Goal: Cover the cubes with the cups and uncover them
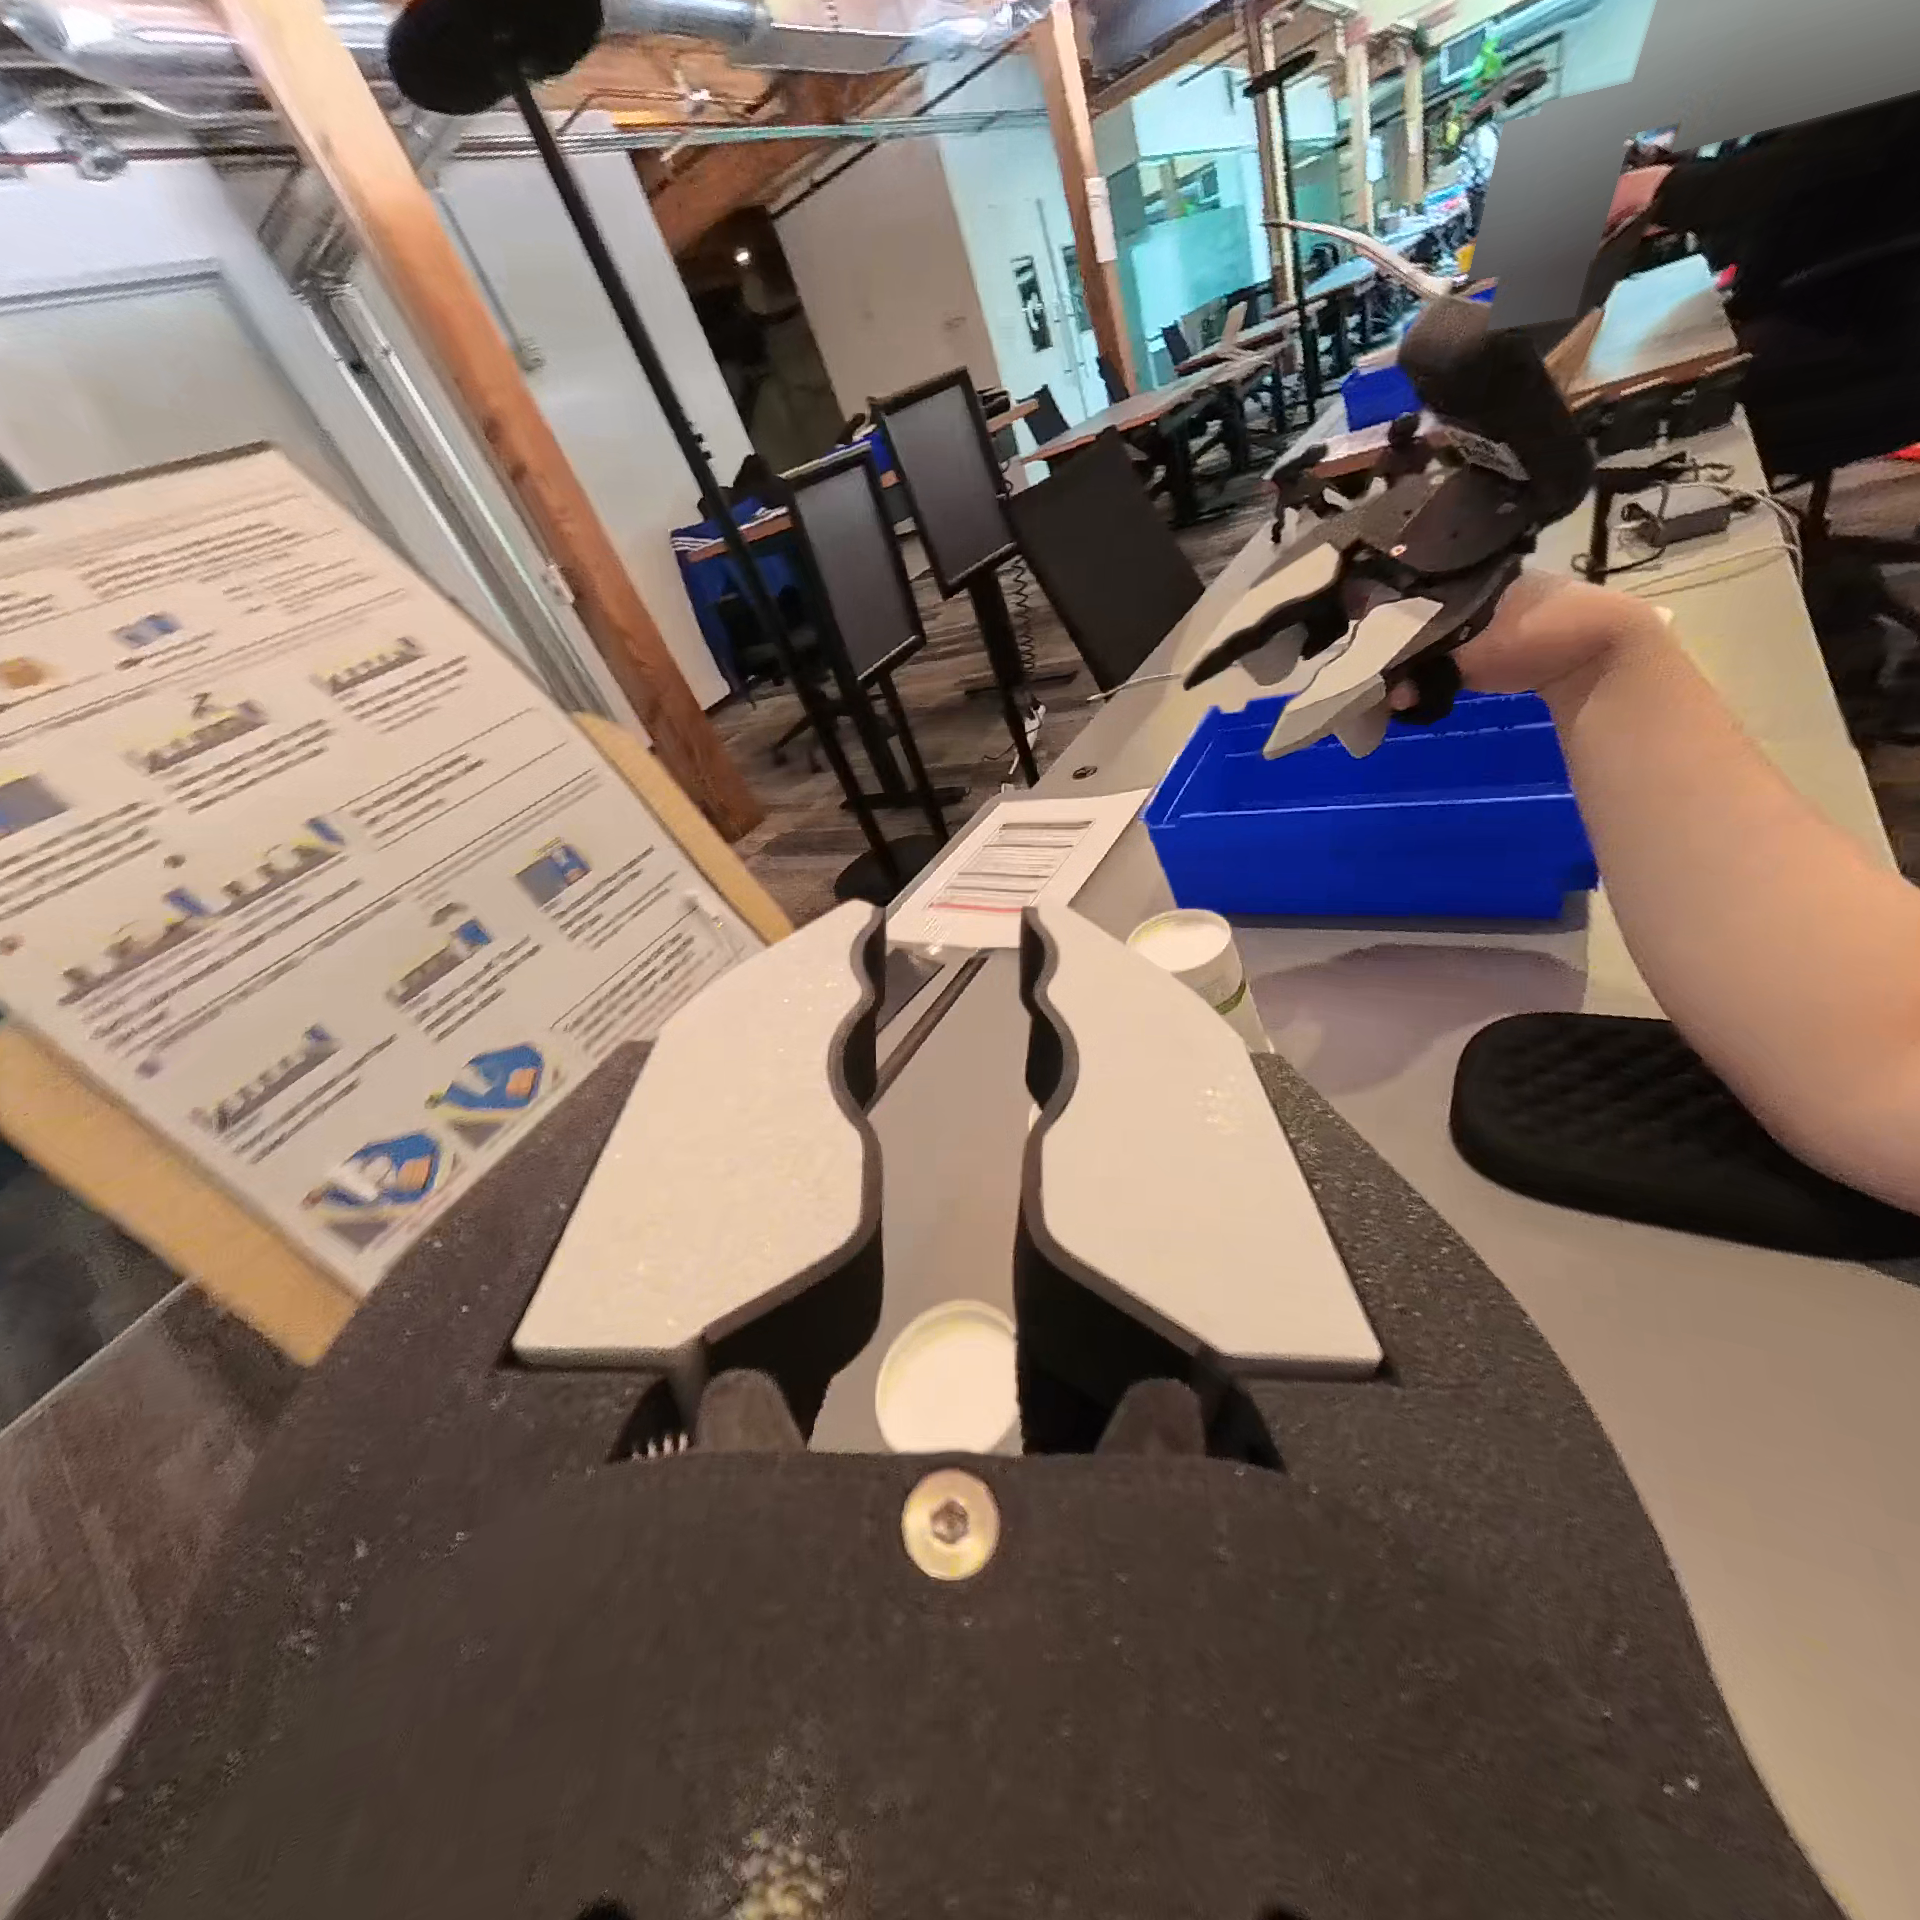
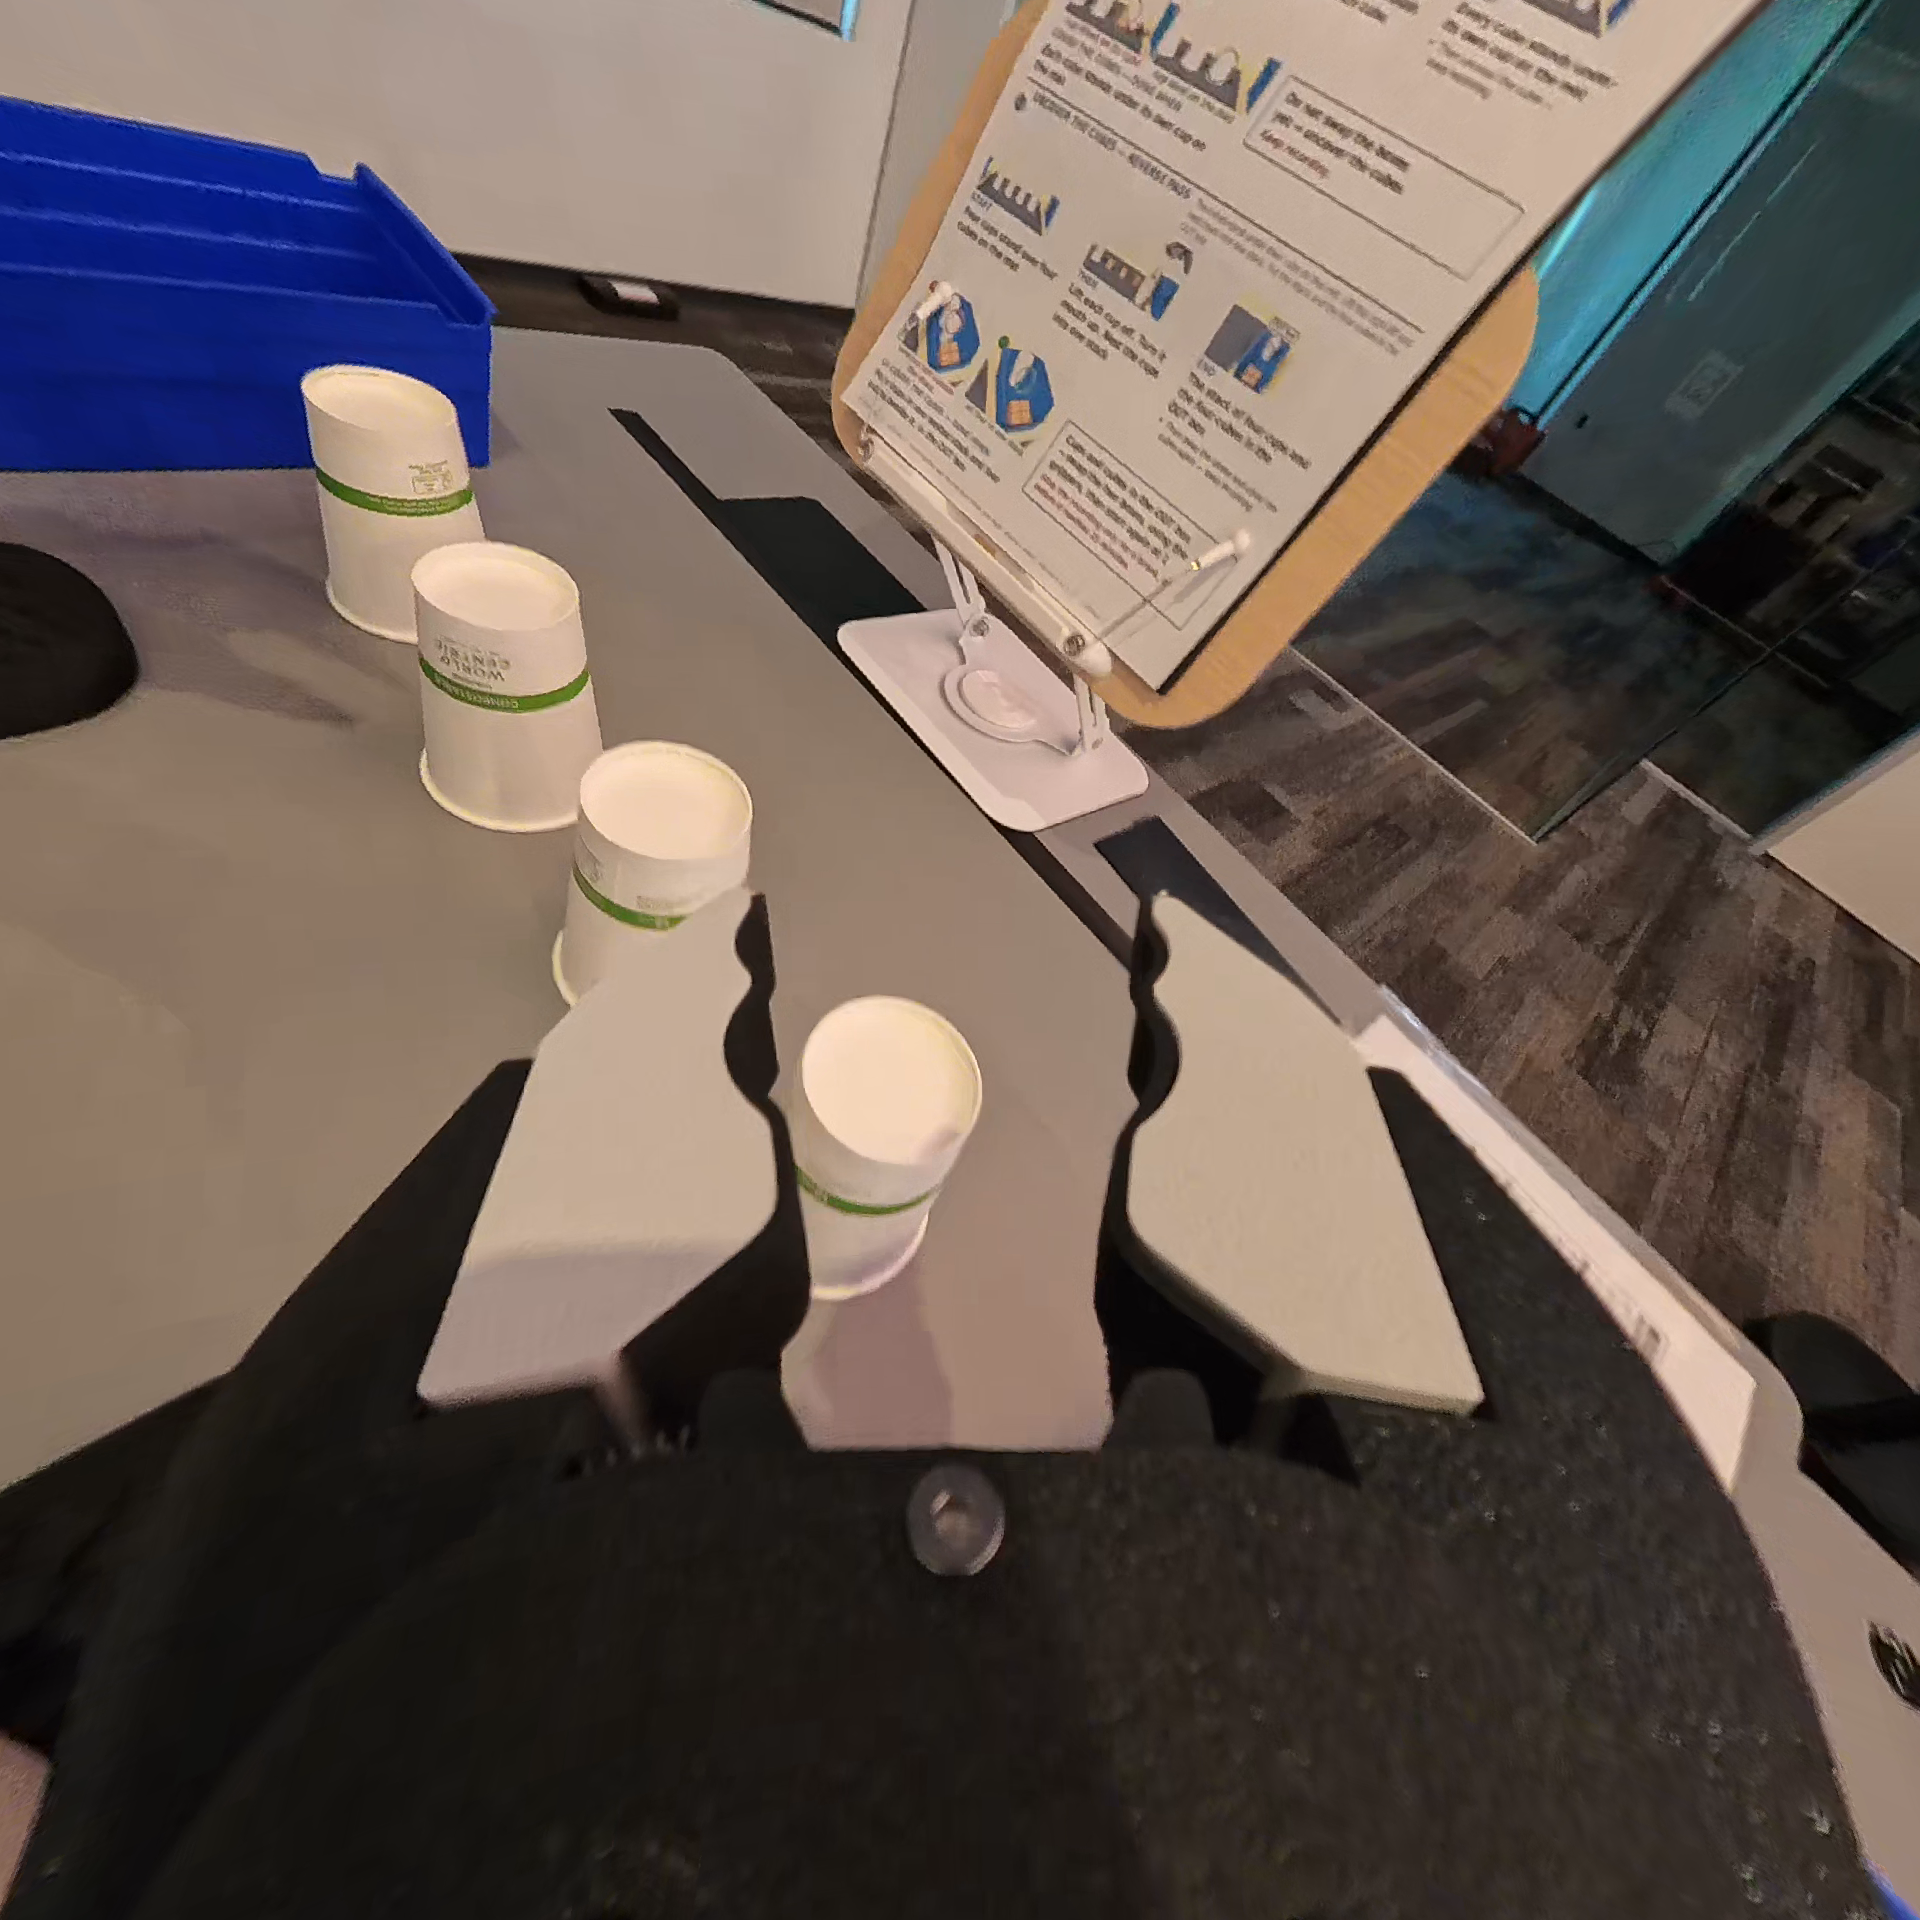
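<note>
- Four white paper cups with green bands are shown mouth-down in a row on the grey tabletop (image 2: 260,1039): the nearest cup (image 2: 883,1132), a second cup (image 2: 655,862), a third cup (image 2: 504,686) and the farthest cup (image 2: 390,488), the last just beside a blue bin (image 2: 208,301).
- No cubes are seen; they are judged to be hidden beneath the inverted cups, so the covering looks done and the uncovering is still to come.
- The right gripper (image 2: 951,925) is held above the nearest cup with its jaws set wide apart and nothing between them, a stance judged suited to straddling the cup for a lift.
- The left gripper (image 1: 951,930) is raised over the tabletop, its jaws parted by a narrow gap and empty; the pale top of one cup is glimpsed through that gap, apparently kept clear of the row.
- An instruction sheet on a wooden stand (image 2: 1195,343) is propped at the tabletop's far edge, facing the row, presumably for reference.
- A black mat (image 2: 52,644) is seen lying beside the row.
</note>
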Available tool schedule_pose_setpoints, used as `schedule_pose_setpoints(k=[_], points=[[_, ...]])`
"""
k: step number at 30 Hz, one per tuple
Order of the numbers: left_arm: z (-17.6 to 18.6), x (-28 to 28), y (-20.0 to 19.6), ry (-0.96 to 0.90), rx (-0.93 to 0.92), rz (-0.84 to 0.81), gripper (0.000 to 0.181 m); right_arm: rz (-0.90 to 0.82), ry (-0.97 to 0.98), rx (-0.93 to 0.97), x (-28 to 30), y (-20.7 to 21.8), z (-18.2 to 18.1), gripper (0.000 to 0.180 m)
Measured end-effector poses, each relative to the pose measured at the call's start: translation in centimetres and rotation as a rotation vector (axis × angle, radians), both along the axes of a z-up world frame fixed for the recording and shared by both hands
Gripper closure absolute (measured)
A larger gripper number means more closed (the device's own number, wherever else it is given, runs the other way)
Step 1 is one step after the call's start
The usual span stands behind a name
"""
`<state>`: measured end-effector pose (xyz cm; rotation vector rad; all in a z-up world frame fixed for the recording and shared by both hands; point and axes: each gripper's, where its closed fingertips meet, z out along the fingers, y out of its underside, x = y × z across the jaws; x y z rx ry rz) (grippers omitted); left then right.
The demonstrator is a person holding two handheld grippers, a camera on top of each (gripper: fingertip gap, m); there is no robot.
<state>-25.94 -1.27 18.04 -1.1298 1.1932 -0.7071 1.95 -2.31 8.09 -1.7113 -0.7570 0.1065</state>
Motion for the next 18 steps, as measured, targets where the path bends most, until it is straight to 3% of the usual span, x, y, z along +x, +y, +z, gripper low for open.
schedule_pose_setpoints(k=[5, 11, 18], points=[[-2.1, 7.4, -0.2, 0.078, -0.007, -0.144, 0.158, -0.078, 0.000, -0.024, 2.4, -1.6, -0.8, 0.114], [-9.5, 15.2, 3.2, 0.458, -0.031, -0.171, 0.147, -0.129, 0.007, -0.057, 4.1, -3.2, -1.7, 0.115], [-16.4, 20.3, 2.7, 0.756, 0.096, -0.242, 0.139, -0.138, 0.059, -0.038, 5.2, -4.3, -1.7, 0.116]])
